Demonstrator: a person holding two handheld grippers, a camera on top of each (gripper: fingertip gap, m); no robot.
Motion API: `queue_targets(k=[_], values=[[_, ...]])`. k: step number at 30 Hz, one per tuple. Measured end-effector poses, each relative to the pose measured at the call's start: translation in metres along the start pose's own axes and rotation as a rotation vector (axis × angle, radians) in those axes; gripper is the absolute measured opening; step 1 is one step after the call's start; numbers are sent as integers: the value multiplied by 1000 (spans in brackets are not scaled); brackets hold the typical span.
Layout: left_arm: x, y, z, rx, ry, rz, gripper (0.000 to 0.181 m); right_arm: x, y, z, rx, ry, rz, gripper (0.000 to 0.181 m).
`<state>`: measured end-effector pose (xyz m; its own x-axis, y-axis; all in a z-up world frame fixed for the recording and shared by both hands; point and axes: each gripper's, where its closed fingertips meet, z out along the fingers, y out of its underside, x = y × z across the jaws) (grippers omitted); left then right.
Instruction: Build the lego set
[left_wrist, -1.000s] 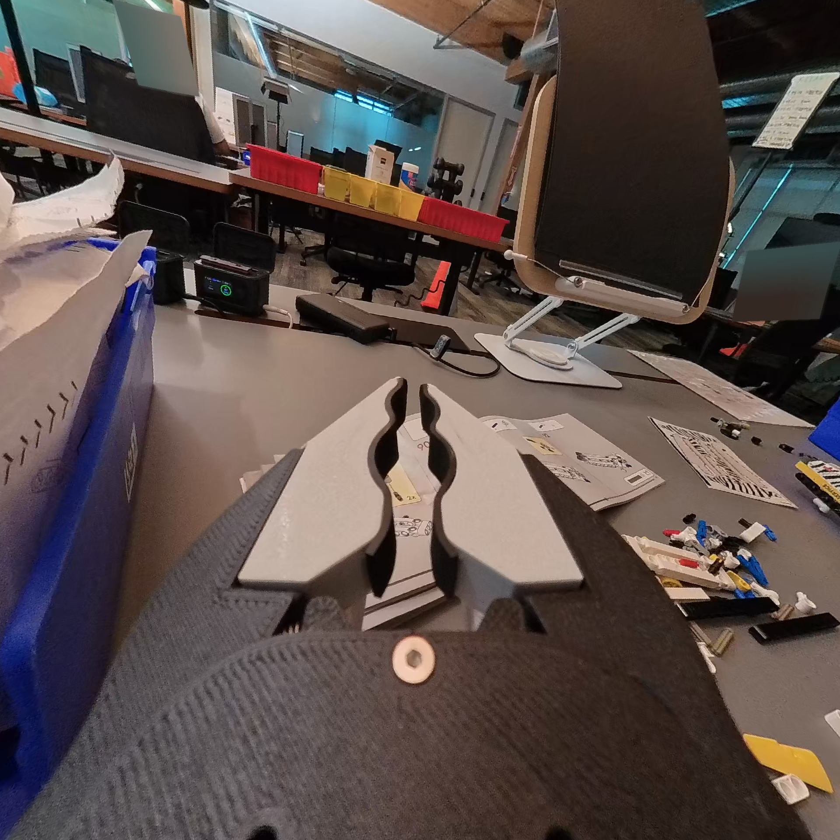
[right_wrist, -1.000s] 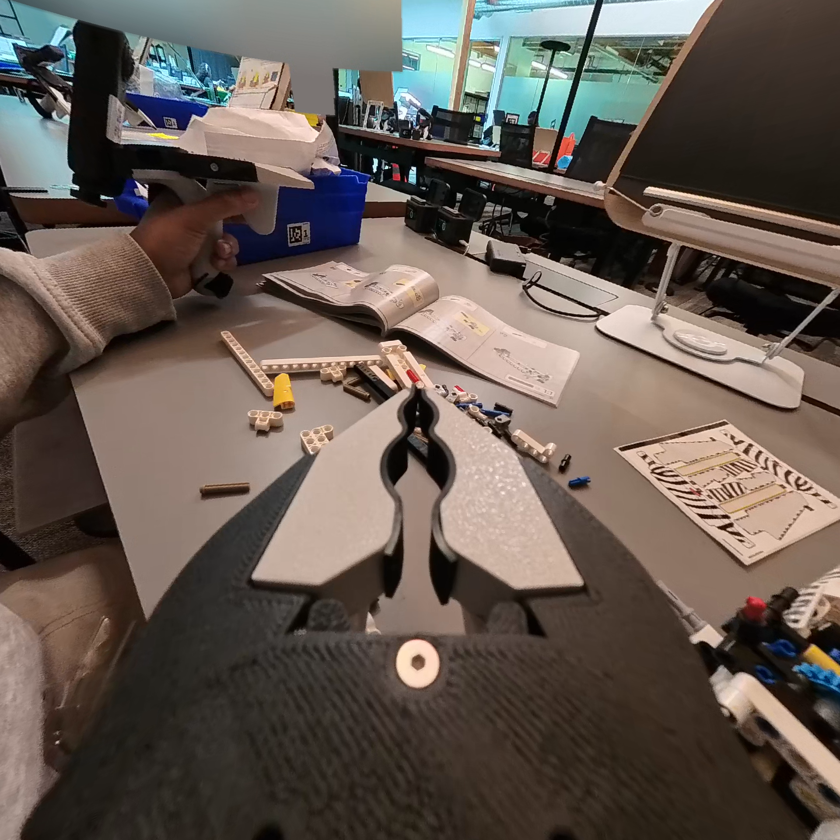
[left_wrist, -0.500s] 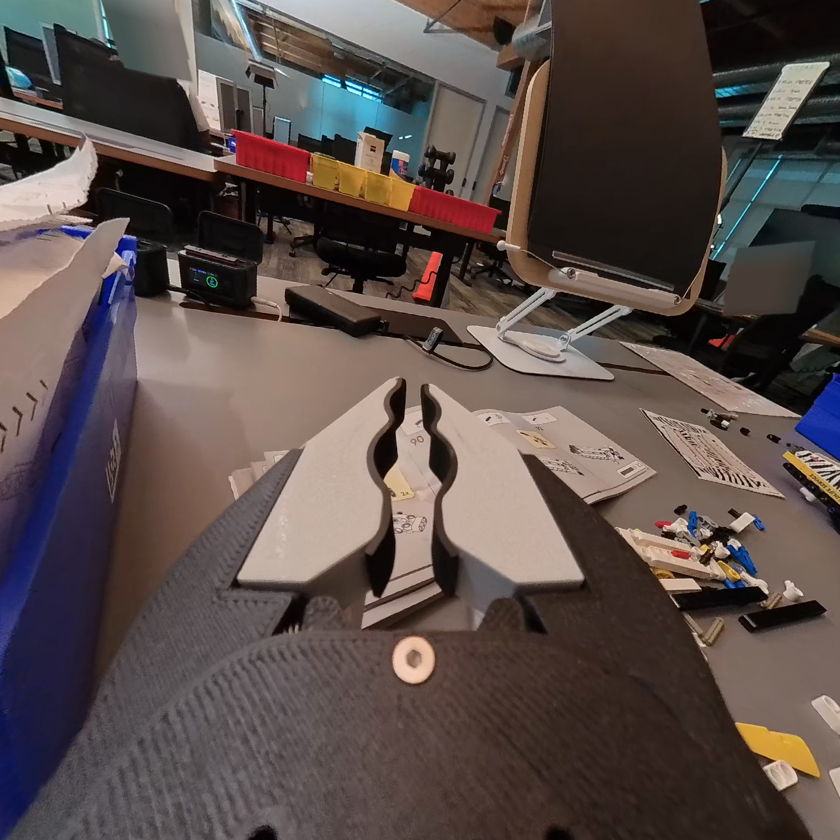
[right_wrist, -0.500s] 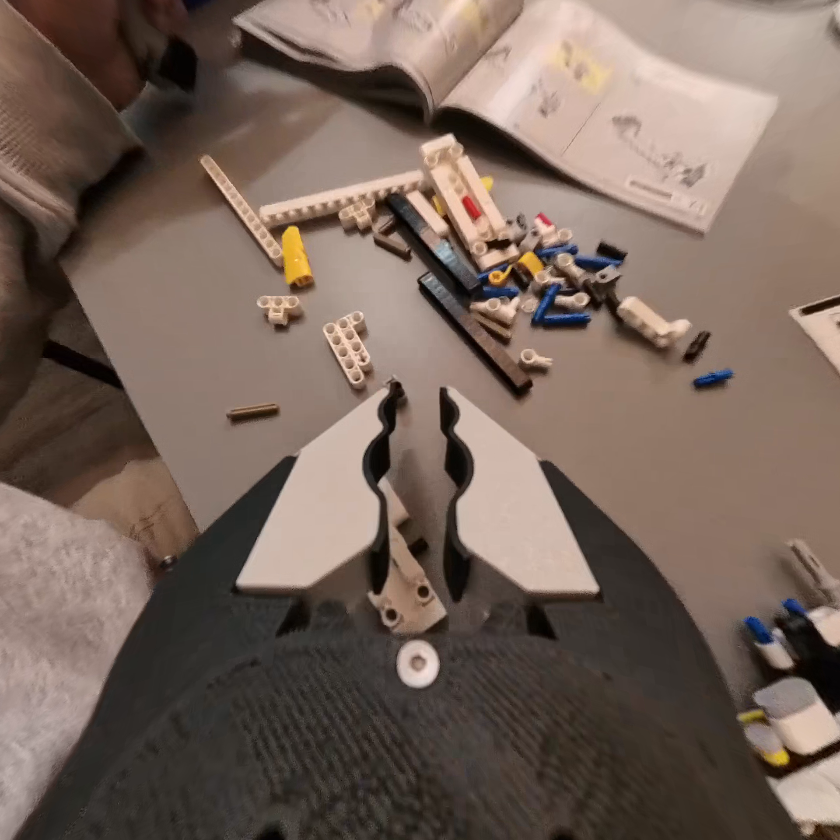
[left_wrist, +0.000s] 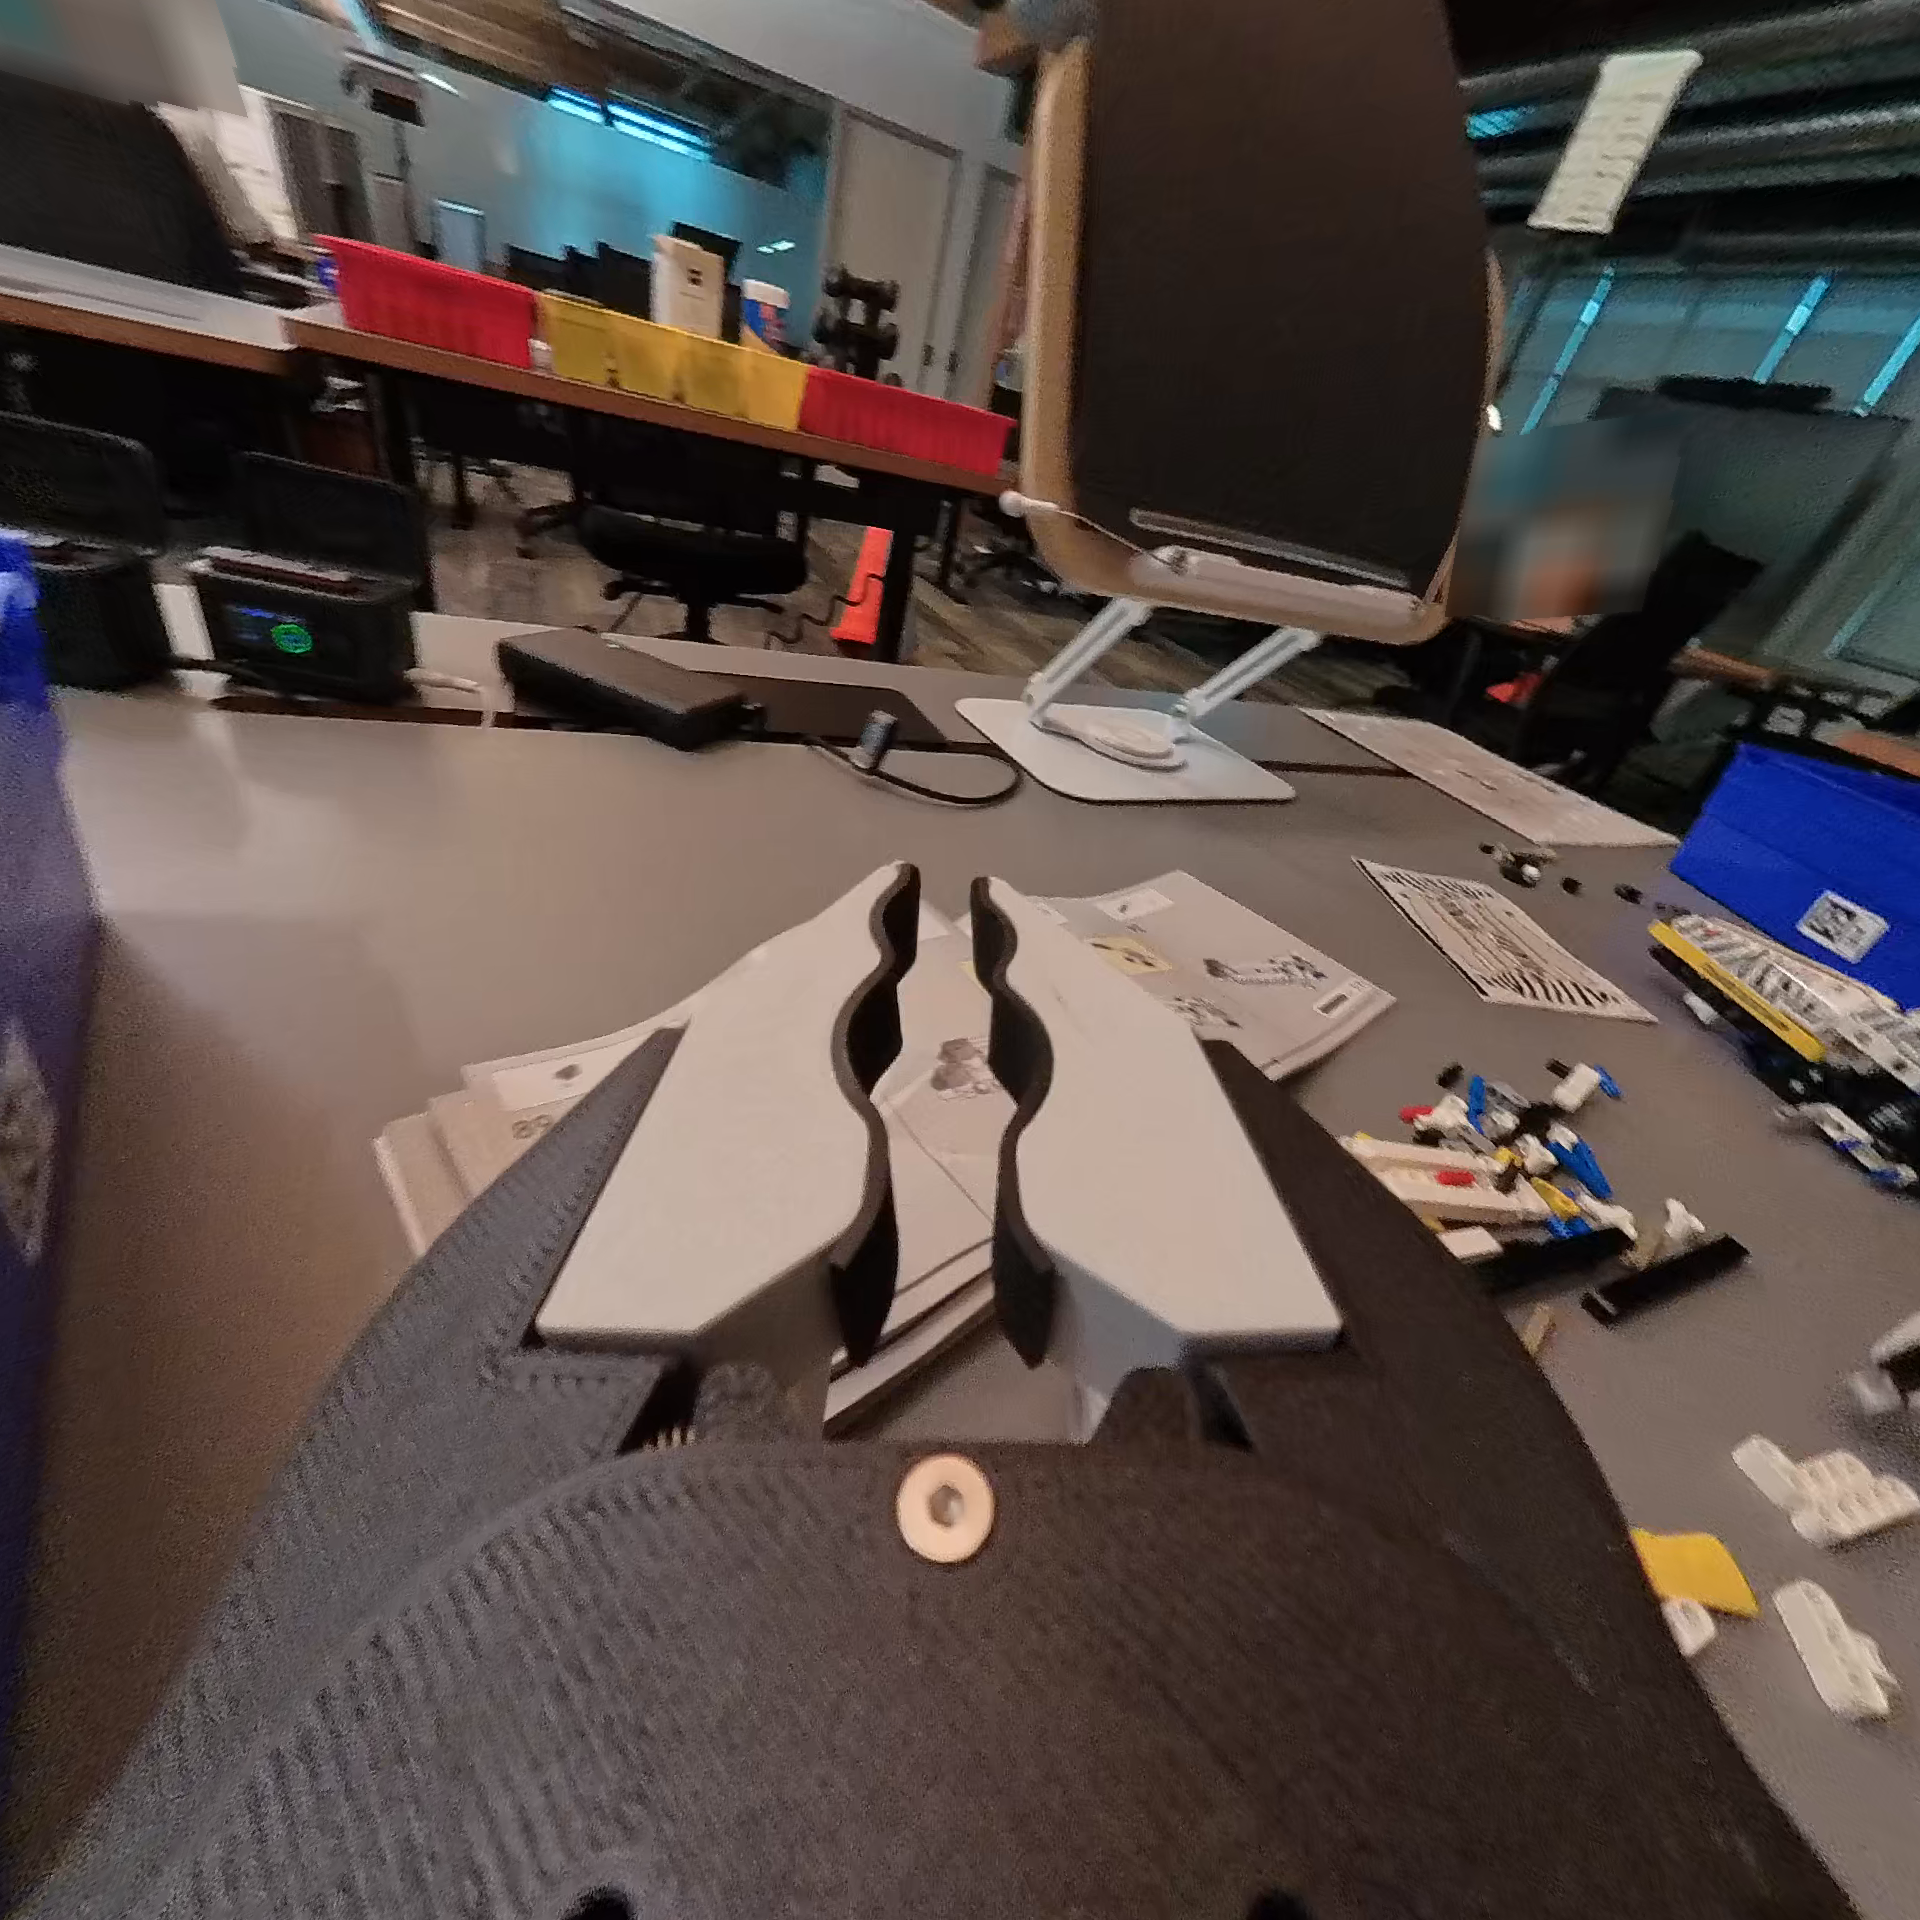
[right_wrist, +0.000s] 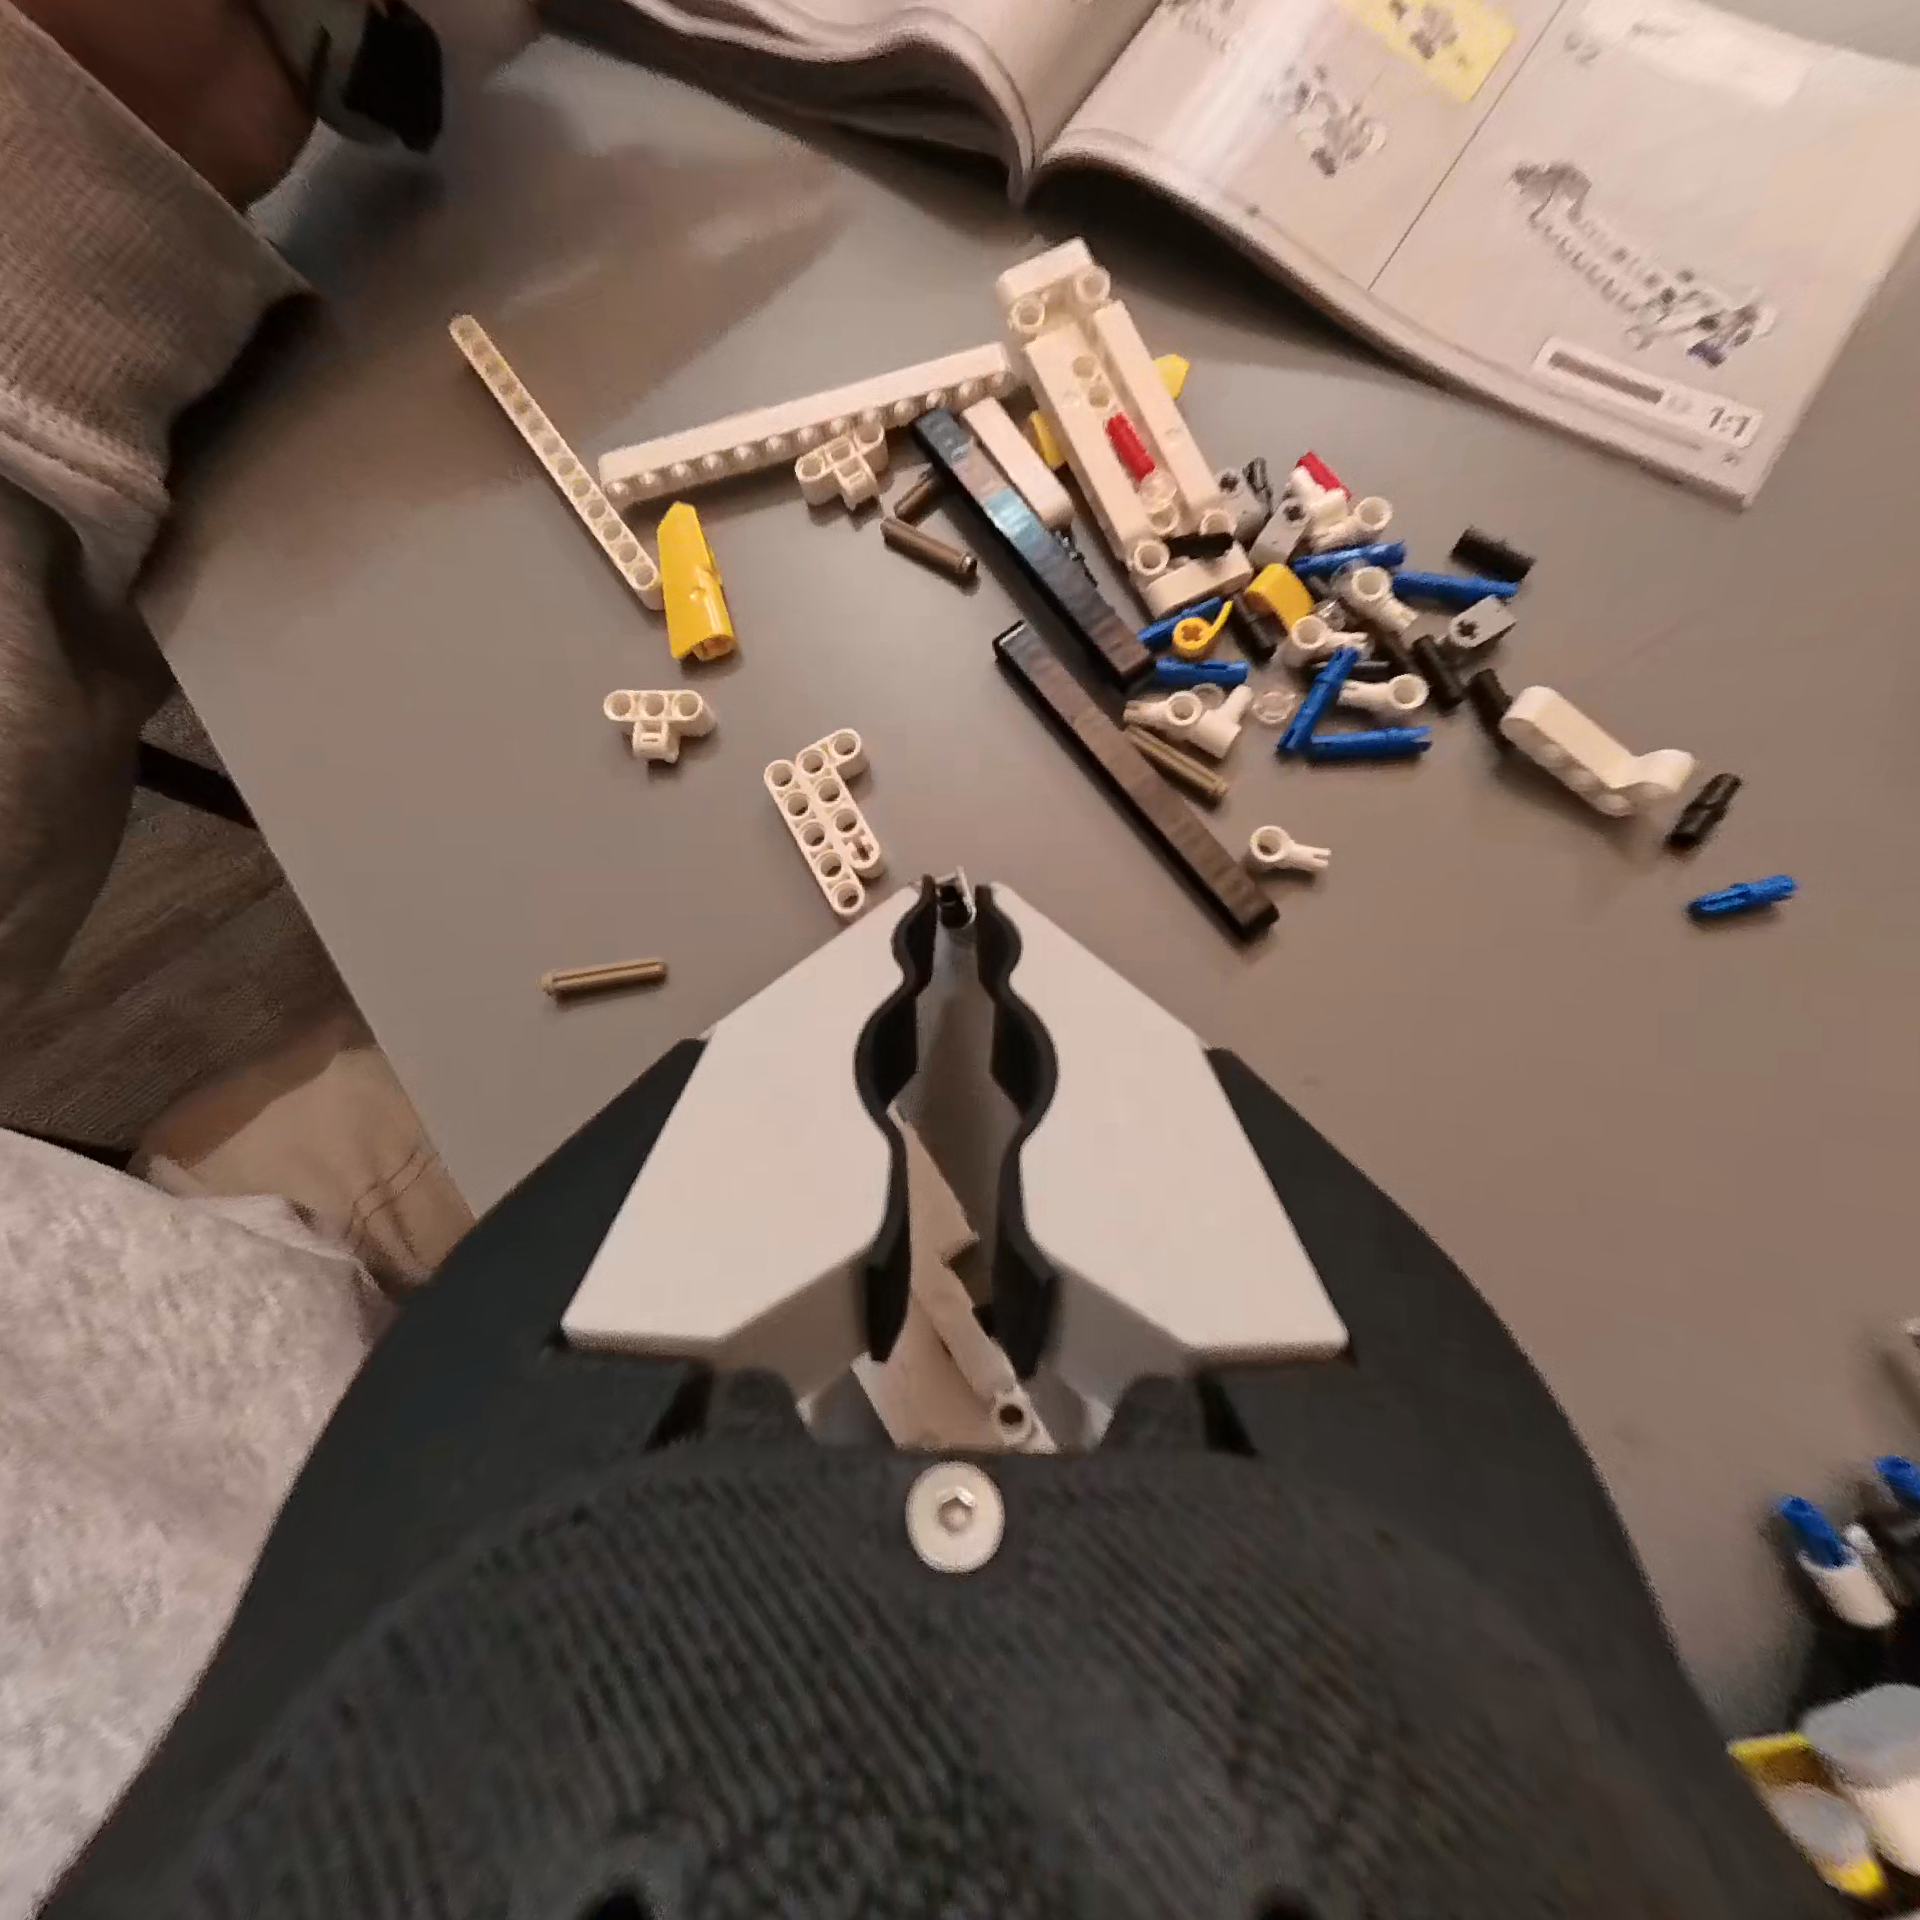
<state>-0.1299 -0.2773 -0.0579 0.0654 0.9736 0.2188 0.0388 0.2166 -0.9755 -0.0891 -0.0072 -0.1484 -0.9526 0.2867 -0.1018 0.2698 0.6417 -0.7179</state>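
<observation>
Lego pieces (right_wrist: 1226, 582) lie scattered on the grey table (right_wrist: 1455, 1091), just ahead of the right gripper (right_wrist: 954, 902), whose tips are pinched on a small dark piece (right_wrist: 952, 900); a pale part shows low between its fingers, though I cannot tell whether it is gripped. A white plate with holes (right_wrist: 826, 821) sits just beside the tips, a tan pin (right_wrist: 605, 977) off to one side. Beyond the pile lies the open instruction booklet (right_wrist: 1455, 208). The left gripper (left_wrist: 943, 894) hangs over that booklet (left_wrist: 1226, 966), slightly parted, holding nothing, the pile (left_wrist: 1507, 1174) to its right.
</observation>
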Motion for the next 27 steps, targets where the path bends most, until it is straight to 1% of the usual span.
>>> queue_targets(k=[3,4,5,6,8,9,11,14,15,17,19,22,27], values=[[27,6,6,-33,124,51,10,-1,-16,-14,98,-10,6,5],[42,11,7,-56,207,52,7,-3,-23,-19,142,-20,12,5],[66,18,6,-104,352,33,0,-4,-30,-26,189,-34,23,5],[93,26,1,-168,526,-18,1,-6,-37,-32,238,-54,39,5],[142,38,-16,-310,828,-116,15,-11,-48,-45,328,-123,95,5],[163,45,-25,-376,933,-120,20,-14,-53,-51,365,-170,137,5],[200,54,-36,-433,1051,-44,25,-19,-58,-60,414,-282,250,5],[250,49,-48,-396,1190,42,24,-28,-65,-76,470,-487,422,4],[263,47,-54,-396,1237,53,19,-31,-67,-82,488,-553,473,4],[278,47,-58,-403,1264,79,17,-35,-69,-91,503,-669,557,5],[286,45,-57,-376,1261,98,17,-41,-68,-95,495,-762,613,4],[293,39,-62,-335,1294,86,16,-47,-68,-98,495,-863,674,5],[297,38,-68,-332,1335,82,11,-48,-66,-98,495,-942,754,5]])
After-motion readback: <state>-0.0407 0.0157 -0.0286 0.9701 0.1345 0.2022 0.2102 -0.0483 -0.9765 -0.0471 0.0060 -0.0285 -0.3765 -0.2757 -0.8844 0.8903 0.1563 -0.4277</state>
